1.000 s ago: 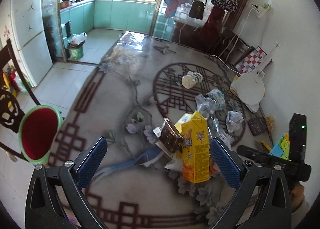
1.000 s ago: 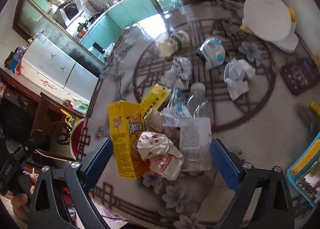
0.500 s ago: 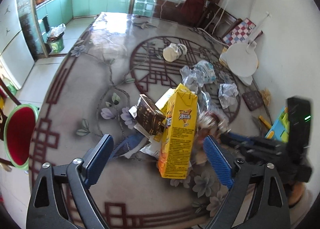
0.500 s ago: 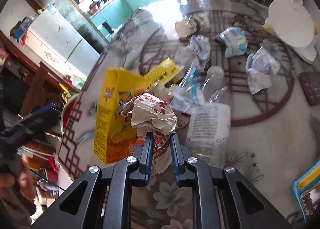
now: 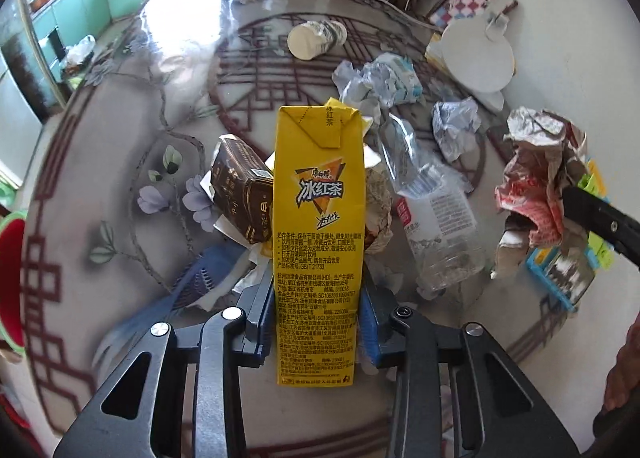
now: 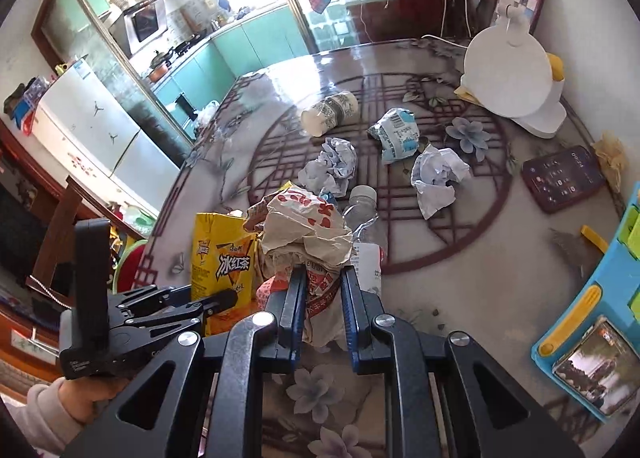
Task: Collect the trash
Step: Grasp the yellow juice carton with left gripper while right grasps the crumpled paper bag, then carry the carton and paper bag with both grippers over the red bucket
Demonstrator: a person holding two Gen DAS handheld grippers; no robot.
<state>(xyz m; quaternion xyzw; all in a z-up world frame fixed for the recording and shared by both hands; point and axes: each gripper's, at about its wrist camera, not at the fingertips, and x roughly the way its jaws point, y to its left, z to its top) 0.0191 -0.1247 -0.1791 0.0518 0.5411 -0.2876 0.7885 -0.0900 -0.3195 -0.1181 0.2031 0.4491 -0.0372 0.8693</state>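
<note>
A tall yellow iced-tea carton (image 5: 320, 185) stands upright on the patterned table (image 5: 120, 161), among a pile of trash. My left gripper (image 5: 318, 298) straddles its lower half; its jaws are closing and both blue pads touch the carton's sides. From the right wrist view the same carton (image 6: 220, 254) shows at the left. My right gripper (image 6: 323, 290) is shut on a crumpled red-and-white paper wrapper (image 6: 304, 230) and holds it above the table. That wrapper (image 5: 536, 177) hangs at the right of the left wrist view.
Beside the carton lie a brown box (image 5: 240, 193), a crushed clear bottle (image 5: 436, 225) and a blue mesh scrap (image 5: 200, 278). Farther back are a paper cup (image 6: 330, 111), paper balls (image 6: 332, 165), a phone (image 6: 560, 177), a white fan (image 6: 508, 77) and a blue toy tray (image 6: 592, 298).
My left gripper came down around the yellow carton and its jaws narrowed from wide apart to its sides. The right gripper shut on the wrapper and lifted it off the pile.
</note>
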